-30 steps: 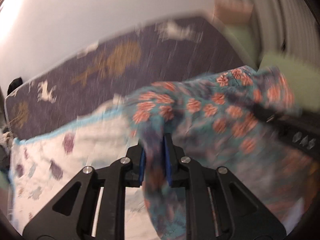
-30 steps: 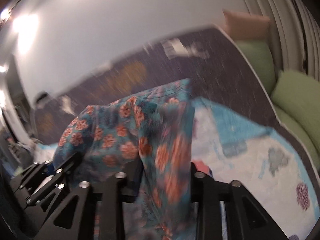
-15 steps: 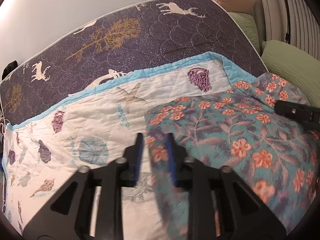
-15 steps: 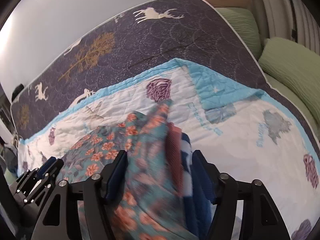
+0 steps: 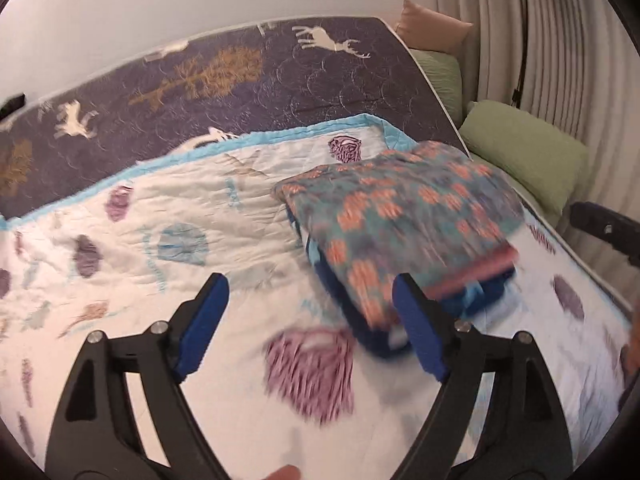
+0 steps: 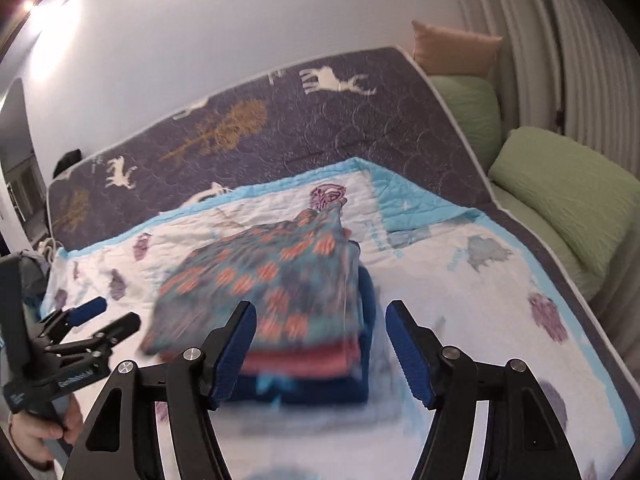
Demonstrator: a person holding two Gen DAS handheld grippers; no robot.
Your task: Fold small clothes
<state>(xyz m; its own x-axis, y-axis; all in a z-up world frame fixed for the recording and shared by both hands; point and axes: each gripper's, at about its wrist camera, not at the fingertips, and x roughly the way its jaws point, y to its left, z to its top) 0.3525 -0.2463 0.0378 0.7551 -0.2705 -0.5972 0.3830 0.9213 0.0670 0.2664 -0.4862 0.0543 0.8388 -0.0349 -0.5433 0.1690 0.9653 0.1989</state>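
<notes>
Both tongs stand spread and empty, the left tongs [image 5: 308, 316] opening wider. Folded floral cloth [image 6: 276, 276] tops the stack [image 6: 304, 384] on the quilt [image 6: 480, 300], just ahead of the right tongs [image 6: 320, 344], which sit nearer.

A white quilt [image 6: 460, 312] with a light blue border and printed sea creatures covers the near part of the bed. Past its far edge lies a dark purple bedspread [image 6: 320, 128] patterned with white deer and golden trees. Along the bed's right edge sit two green pillows [image 6: 568, 196] and, at the far right corner, a tan cushion [image 6: 452, 52]. A ribbed white curtain [image 5: 560, 52] hangs behind them.
</notes>
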